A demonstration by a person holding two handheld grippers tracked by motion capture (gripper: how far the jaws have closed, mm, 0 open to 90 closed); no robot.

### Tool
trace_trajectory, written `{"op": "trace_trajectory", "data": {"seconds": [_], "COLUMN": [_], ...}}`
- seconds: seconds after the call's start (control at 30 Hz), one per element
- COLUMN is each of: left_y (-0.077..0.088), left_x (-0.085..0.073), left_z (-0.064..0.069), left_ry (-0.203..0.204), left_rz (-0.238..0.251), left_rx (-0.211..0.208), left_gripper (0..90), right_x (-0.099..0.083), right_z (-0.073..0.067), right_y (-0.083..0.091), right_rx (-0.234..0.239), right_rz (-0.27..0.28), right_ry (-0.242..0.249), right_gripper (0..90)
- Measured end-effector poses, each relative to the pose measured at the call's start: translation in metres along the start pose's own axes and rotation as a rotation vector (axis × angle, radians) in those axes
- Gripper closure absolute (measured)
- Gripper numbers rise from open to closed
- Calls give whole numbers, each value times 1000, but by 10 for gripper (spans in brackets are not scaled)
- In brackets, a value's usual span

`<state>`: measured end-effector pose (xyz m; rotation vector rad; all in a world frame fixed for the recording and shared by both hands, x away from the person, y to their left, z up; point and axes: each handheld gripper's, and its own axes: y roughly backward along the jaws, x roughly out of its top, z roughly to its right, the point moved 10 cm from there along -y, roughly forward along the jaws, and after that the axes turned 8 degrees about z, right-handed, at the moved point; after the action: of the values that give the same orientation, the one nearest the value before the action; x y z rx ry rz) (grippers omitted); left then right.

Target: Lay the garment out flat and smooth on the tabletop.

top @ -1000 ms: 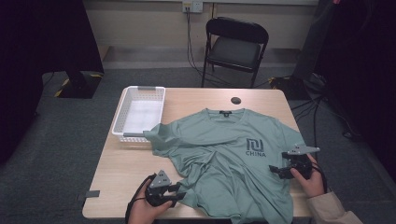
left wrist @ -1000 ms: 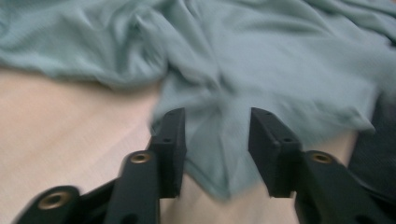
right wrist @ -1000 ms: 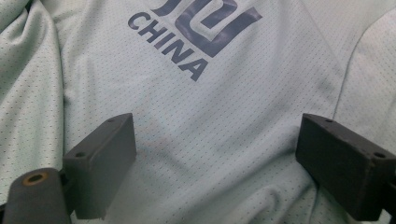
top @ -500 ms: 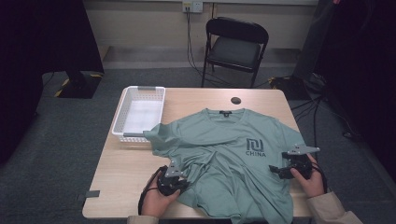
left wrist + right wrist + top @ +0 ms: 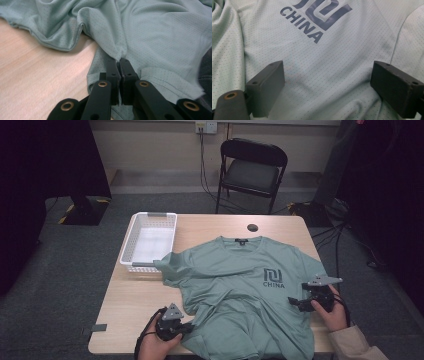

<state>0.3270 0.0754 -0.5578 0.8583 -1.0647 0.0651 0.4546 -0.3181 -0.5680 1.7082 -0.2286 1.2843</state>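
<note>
The left gripper pinches the shirt near its hem, probably to straighten it, while the right gripper hovers spread wide over the chest.

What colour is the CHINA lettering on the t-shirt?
Dark navy-grey, on the pale green t-shirt; clearest in the right gripper view.

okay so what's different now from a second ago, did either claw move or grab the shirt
The left claw moved forward and inward from the table's near edge to the green T-shirt, and is now shut on a fold near its hem. The right claw stayed open over the shirt's right side. The white basket kept its place.
</note>
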Motion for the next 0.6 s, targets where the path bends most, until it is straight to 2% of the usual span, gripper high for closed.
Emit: {"op": "trace_trajectory", "data": {"seconds": [0.17, 0.2, 0.27, 0.33, 0.37, 0.43, 0.5, 0.53, 0.57, 0.6], "left_y": [4, 4, 2, -1, -3, -10, -18, -22, -25, -26], "left_x": [-3, -3, 1, 8, 12, 15, 17, 17, 19, 18], "left_z": [1, 1, 0, -7, -8, -4, -4, -5, -6, -6], "left_ry": [10, 13, 13, -1, 4, 16, 10, 14, 18, 11], "left_rz": [13, 20, 49, 73, 77, 66, 41, 30, 32, 13], "left_rx": [-9, -7, 11, 67, 76, 65, 77, 87, 100, 97], "left_gripper": [872, 845, 701, 536, 477, 497, 522, 592, 624, 712], "right_x": [0, 0, 0, 0, 0, 0, 0, 0, 0, 0], "right_z": [0, 0, 0, 0, 0, 0, 0, 0, 0, 0], "right_y": [0, 0, 0, 0, 0, 0, 0, 0, 0, 0], "right_rx": [0, 0, 0, 0, 0, 0, 0, 0, 0, 0], "right_rz": [0, 0, 0, 0, 0, 0, 0, 0, 0, 0], "right_ry": [0, 0, 0, 0, 0, 0, 0, 0, 0, 0], "right_gripper": [111, 111, 111, 111, 111, 111, 110, 110, 111, 110]}}
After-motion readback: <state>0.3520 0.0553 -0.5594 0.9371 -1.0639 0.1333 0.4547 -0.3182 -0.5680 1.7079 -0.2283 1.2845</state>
